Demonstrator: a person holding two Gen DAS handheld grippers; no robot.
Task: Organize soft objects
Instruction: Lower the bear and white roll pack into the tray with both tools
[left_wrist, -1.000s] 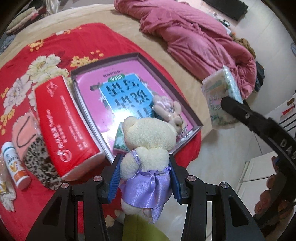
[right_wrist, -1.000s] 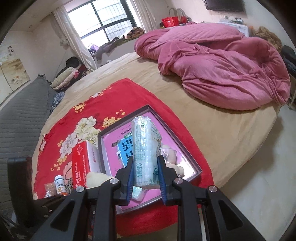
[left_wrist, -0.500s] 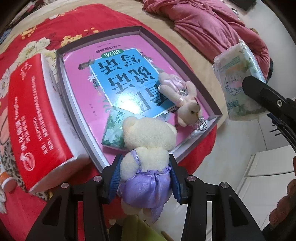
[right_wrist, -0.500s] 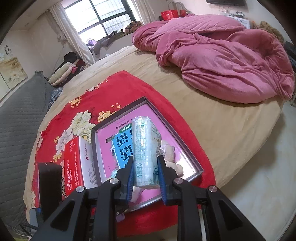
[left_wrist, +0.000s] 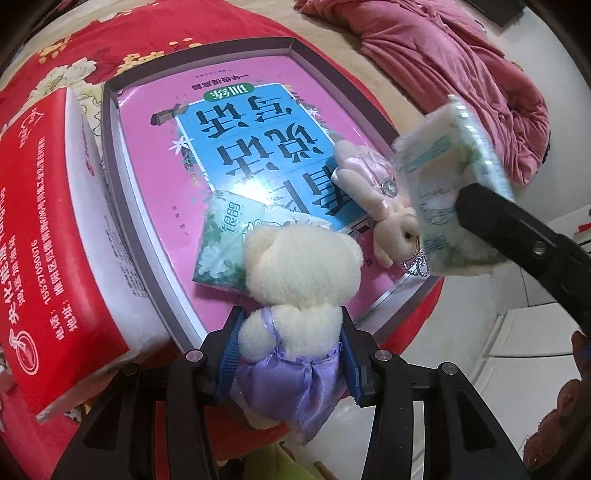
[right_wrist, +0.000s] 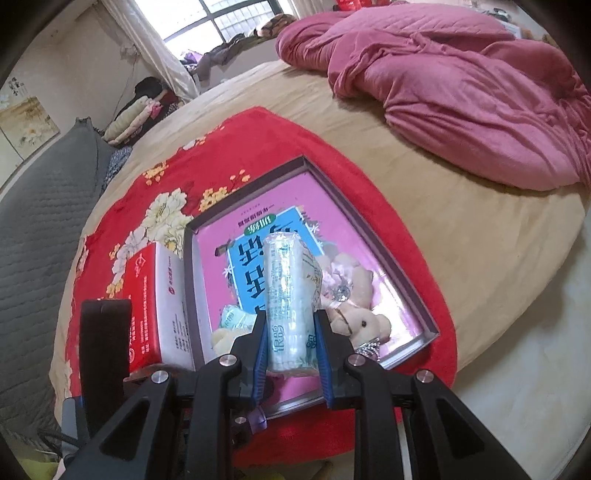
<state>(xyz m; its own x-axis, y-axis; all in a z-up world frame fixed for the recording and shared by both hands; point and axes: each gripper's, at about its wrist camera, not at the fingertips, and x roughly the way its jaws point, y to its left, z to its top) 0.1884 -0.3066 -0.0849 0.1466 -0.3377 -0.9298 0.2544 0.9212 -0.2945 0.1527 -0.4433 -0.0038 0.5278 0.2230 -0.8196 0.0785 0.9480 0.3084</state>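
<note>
You had both grippers loaded and poised over the near end of the tray (left_wrist: 110, 122), and the coming move turned on what lay straight beneath each load.

Your left gripper (left_wrist: 288, 360) had its jaws clamped on the bear (left_wrist: 299, 291) at the waist, over its purple dress, with the head sticking out past the fingertips toward the tray. The bear's long axis ran along the fingers, so it would go in head first. Directly under the head lay a green tissue pack (left_wrist: 221, 240), flat on the tray's pink book (left_wrist: 236, 122) near the close rim. Judging from that, a release there would drop the bear partly onto the pack, not onto bare cover.

Your right gripper (right_wrist: 291, 350) had its jaws pinching a second tissue pack (right_wrist: 290, 295) by its narrow sides, the pack standing on edge with its long axis pointing away along the fingers. Below and just to its right lay a small pink bear (right_wrist: 354, 317), on its side by the tray's near right corner. In the left view the held pack hung over that corner, overlapping the small bear's head.

The left load sat nearer the close rim and the right load further toward the right corner; the two were near but apart.

A red tissue box (left_wrist: 48, 240) stood touching the tray's left wall.
</note>
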